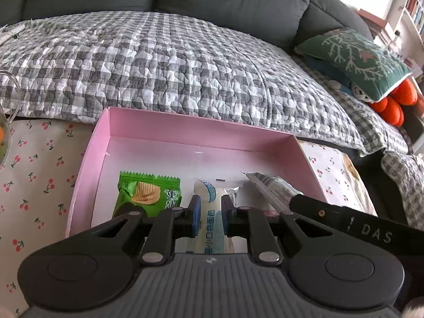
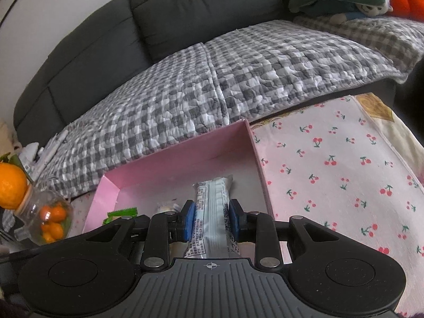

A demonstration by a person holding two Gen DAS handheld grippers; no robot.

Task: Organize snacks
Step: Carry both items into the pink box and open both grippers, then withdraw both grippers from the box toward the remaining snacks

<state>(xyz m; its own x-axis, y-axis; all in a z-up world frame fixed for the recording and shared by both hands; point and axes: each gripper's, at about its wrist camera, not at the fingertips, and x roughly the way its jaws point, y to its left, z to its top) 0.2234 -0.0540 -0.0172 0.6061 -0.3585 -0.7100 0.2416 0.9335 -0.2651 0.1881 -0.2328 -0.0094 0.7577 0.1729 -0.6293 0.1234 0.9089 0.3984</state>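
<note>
One pink box (image 1: pixel 102 143) on the cherry-print cloth (image 1: pixel 39 164); inside it, one green chip packet (image 1: pixel 148 193). Left gripper (image 1: pixel 209 212) pinches one white-and-blue bread packet (image 1: pixel 212 228) over the box. Right gripper (image 2: pixel 212 218) is clamped on one grey-white snack bar (image 2: pixel 212 198), also over the box.

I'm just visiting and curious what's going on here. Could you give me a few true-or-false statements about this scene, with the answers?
1. The box is pink. True.
2. A green chip packet lies inside the box. True.
3. The right gripper holds nothing. False: it is shut on a silver-white snack bar.
4. The tablecloth has a cherry print. True.
5. The left gripper grips a banana. False: it is shut on a white-and-blue snack packet.
6. The sofa is red. False: dark grey.
</note>
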